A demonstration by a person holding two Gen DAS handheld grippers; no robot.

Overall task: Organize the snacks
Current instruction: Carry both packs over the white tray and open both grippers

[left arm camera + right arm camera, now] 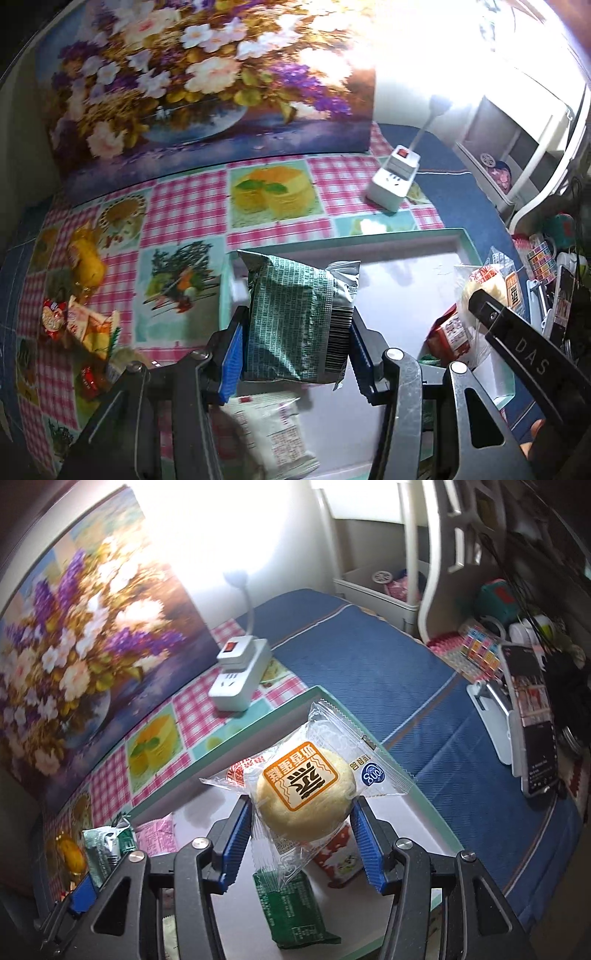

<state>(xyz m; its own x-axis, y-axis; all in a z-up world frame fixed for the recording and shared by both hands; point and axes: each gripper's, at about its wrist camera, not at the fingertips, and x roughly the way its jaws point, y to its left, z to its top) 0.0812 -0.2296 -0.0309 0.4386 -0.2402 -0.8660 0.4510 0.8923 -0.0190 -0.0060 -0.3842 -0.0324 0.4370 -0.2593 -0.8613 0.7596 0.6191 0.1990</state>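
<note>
The left gripper (pixel 295 332) pinches a green-and-silver snack packet (pixel 299 317) over the white tray (pixel 406 280). The right gripper (pixel 301 834) squeezes a round pastry in a clear wrapper (pixel 306 794) above the same tray, where a green packet (pixel 291 908) and a red packet (pixel 338 856) lie. More snacks (pixel 85 317) sit on the checked tablecloth (pixel 184 206) beside the tray.

A large floral painting (pixel 177 85) of white and purple blooms in a bowl leans against the pale wall (pixel 295 528) at the back. A pink checked tablecloth (pixel 184 206) with food pictures covers part of the table; beside it lies a blue cloth (pixel 369 672). A white power strip (pixel 240 672) with a red switch stands on the checked cloth, and a small lamp (pixel 236 578) on a bent neck throws a hard white glare. White furniture (pixel 436 590) stands at the far right.
</note>
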